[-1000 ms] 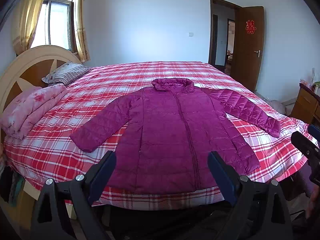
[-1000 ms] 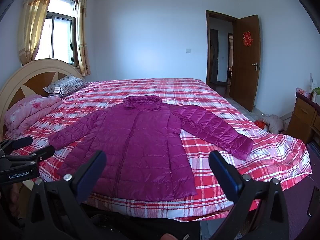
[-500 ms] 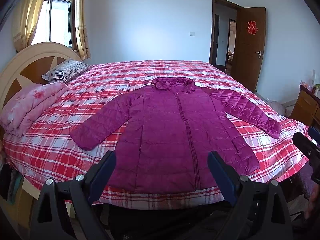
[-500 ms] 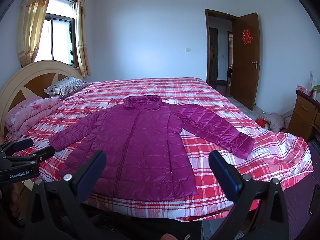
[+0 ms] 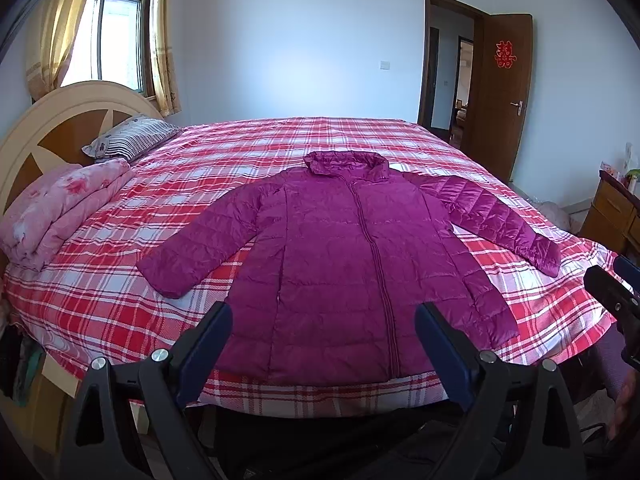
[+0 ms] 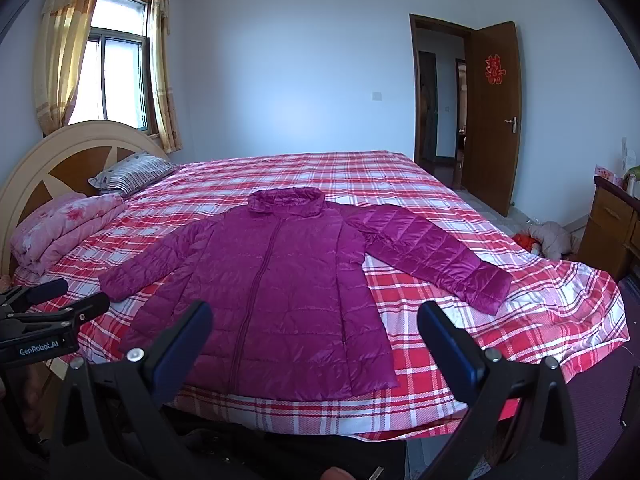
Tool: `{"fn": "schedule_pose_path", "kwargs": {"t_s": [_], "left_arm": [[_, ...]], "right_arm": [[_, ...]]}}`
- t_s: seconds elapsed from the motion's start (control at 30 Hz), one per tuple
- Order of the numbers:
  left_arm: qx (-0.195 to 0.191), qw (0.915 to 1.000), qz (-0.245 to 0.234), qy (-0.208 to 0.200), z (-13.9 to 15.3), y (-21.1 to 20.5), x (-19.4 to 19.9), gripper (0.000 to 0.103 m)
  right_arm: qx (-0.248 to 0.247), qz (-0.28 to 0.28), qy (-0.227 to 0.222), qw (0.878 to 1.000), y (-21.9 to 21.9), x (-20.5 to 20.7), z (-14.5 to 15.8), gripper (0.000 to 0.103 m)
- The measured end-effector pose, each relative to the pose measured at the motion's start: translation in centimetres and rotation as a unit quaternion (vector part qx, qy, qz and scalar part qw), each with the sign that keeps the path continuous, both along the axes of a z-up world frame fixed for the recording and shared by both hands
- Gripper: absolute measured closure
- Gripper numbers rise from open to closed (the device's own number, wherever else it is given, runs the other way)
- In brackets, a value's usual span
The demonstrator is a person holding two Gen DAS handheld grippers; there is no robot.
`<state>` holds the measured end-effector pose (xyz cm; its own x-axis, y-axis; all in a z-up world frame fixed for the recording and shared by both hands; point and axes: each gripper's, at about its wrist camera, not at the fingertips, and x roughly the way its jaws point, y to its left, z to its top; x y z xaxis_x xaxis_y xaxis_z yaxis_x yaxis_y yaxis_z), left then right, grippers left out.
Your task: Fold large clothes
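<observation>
A long magenta quilted jacket point(image 5: 340, 256) lies flat and face up on the red plaid bed point(image 5: 120, 304), collar far, hem near the front edge, both sleeves spread outward. It also shows in the right wrist view point(image 6: 276, 288). My left gripper point(image 5: 323, 340) is open and empty, held short of the bed's front edge, in front of the hem. My right gripper point(image 6: 315, 340) is open and empty, in front of the hem's right part. Each gripper shows at the side of the other's view: the right one point(image 5: 616, 292), the left one point(image 6: 48, 312).
A folded pink floral quilt point(image 5: 60, 208) and a striped pillow point(image 5: 128, 140) lie at the left by the round headboard point(image 5: 52, 120). A wooden dresser point(image 5: 616, 216) stands at the right. An open brown door point(image 5: 504, 96) is at the far right.
Both views have shifted slightly, with the bed and jacket a little lower and nearer in the left wrist view. The jacket has not moved and both grippers stay open.
</observation>
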<state>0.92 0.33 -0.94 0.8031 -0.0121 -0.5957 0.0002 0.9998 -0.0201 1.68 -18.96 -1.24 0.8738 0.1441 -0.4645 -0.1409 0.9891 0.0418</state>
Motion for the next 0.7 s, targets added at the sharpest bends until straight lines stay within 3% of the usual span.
{"fn": "schedule_pose_path", "kwargs": {"t_s": [0.4,0.6,0.7], "left_arm": [[-0.012,0.9997,-0.022,0.006,-0.7,0.1,0.7,0.010],[0.019,0.9996,-0.019,0.012,-2.6,0.8,4.6,0.010],[0.028,0.9995,-0.014,0.008,-3.6,1.6,7.0,0.010]], "right_arm": [[0.025,0.000,0.006,1.000,-0.8,0.5,-0.4,0.000],[0.072,-0.010,0.025,0.997,-3.5,3.4,-2.9,0.000],[0.045,-0.036,0.059,0.997,-5.0,5.9,-4.9,0.000]]}}
